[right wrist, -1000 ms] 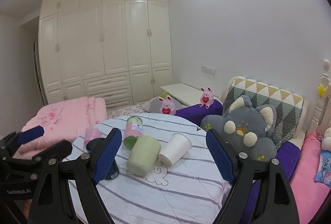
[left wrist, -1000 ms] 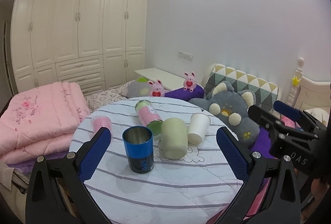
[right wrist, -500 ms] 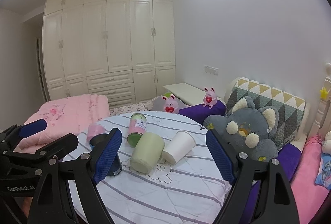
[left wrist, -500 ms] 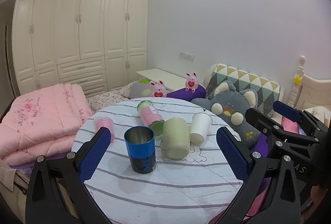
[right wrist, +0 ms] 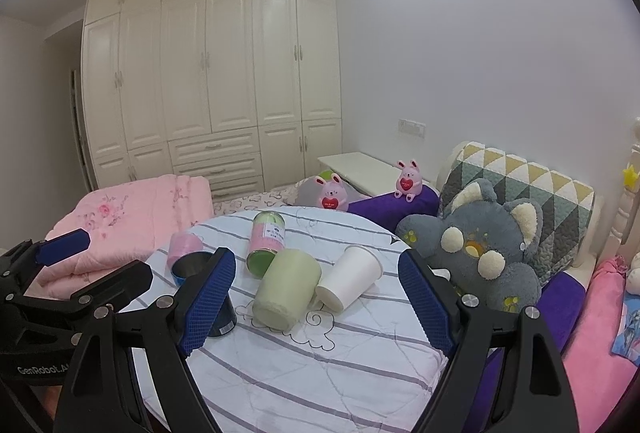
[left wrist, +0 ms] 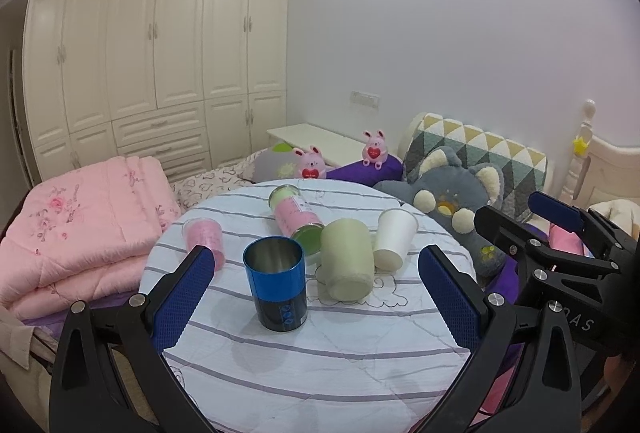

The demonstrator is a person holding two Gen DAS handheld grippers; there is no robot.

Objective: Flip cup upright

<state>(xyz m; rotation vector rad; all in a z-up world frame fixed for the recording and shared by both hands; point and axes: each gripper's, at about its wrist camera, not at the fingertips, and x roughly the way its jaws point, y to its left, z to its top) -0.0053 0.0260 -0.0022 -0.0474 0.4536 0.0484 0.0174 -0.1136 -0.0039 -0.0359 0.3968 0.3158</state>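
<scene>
Lying on their sides near the middle of the round table (left wrist: 328, 365): a pale green cup (left wrist: 346, 259), its closed base toward the cameras, touching or nearly touching a white paper cup (left wrist: 393, 238) on its right, plus a pink-and-green bottle (left wrist: 298, 217) behind. Already upright: a blue metal cup (left wrist: 277, 285) and a small pink cup (left wrist: 203, 238). Probably light and fairly stiff, the green one, with a matte wall unlikely to slip; best pinched across the body near the middle. The paper cup likely flimsy, apt to crush at the mouth, so better taken gently lower down. Left gripper (left wrist: 316, 293) spread wide, holding nothing, short of the cups; right gripper (right wrist: 316, 305) likewise wide and empty. Unclear which fallen cup is meant. Mouths of both facing away, insides hidden. Blue cup half covered by a blue pad (right wrist: 208, 305) in the right view. Near table edge cut off.
</scene>
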